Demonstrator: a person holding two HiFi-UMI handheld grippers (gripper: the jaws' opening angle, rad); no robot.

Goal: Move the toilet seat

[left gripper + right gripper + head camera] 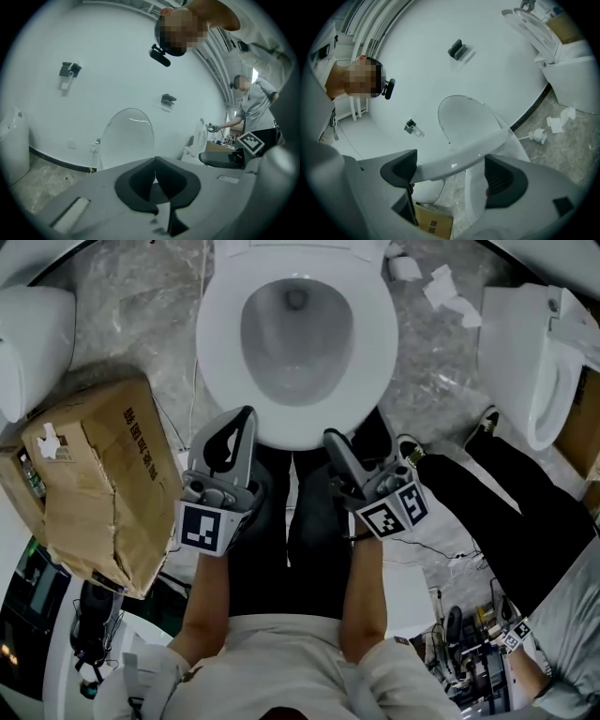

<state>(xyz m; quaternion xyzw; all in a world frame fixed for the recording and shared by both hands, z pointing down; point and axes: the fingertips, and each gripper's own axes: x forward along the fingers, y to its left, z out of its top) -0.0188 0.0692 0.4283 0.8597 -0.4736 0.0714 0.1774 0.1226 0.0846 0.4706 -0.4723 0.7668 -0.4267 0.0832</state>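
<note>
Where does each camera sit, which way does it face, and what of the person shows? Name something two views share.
Head view: head-mounted, facing steeply down at the toilet bowl; forearms, legs, left hand-held gripper and right hand-held gripper show.
Left gripper view: along shut jaws toward the raised lid; a head shows above.
Right gripper view: along parted jaws, seat rim crossing between; a head shows left.
Shared: both gripper views see the lid.

Cardboard box (89,479) crowds left of toilet (295,343); second toilet (534,362) right, floor gap (436,395) between; raised lid (127,138) behind
</note>
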